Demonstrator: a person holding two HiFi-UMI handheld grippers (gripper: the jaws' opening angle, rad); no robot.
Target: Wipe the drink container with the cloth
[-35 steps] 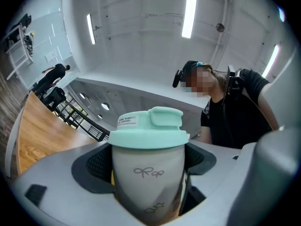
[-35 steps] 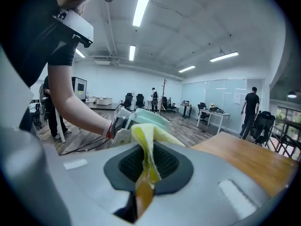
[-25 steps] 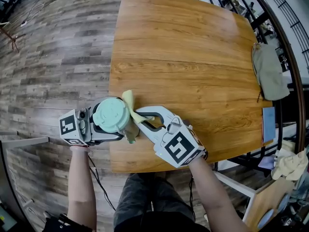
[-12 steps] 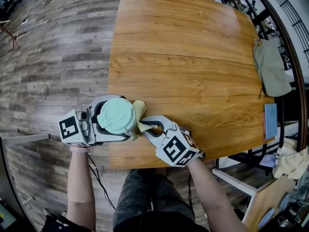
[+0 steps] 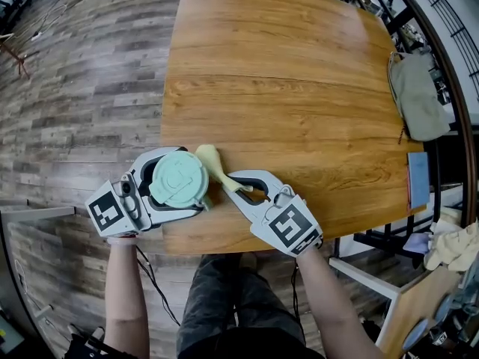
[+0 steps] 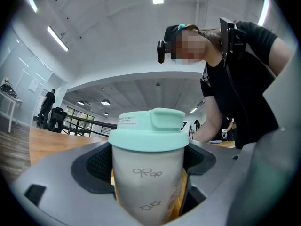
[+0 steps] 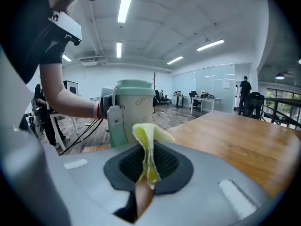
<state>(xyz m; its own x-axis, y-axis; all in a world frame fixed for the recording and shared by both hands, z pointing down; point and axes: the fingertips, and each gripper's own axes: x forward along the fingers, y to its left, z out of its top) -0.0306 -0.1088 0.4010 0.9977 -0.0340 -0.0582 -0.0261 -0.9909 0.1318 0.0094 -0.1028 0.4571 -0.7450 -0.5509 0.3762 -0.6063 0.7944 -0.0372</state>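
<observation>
The drink container (image 5: 178, 179), a white cup with a mint-green lid, stands upright at the near left corner of the wooden table (image 5: 299, 88). My left gripper (image 5: 199, 185) is shut on its sides. In the left gripper view the container (image 6: 149, 173) fills the gap, with both pads pressed against it. My right gripper (image 5: 233, 182) is shut on a folded yellow cloth (image 5: 211, 161), whose free end sticks out just right of the lid. In the right gripper view the cloth (image 7: 148, 154) stands pinched between the jaws, and the container (image 7: 134, 109) is behind it.
An olive-grey bag (image 5: 415, 99) hangs over the table's far right edge, with a blue flat item (image 5: 417, 188) below it. Plank floor (image 5: 82, 88) lies to the left. Dark railings and chair frames stand at the top right. A pale rag (image 5: 451, 247) lies at the lower right.
The yellow cloth, earlier draped down the container's right side, now points up and left beside the lid. My right gripper has shifted slightly right. The left gripper still holds the container.
</observation>
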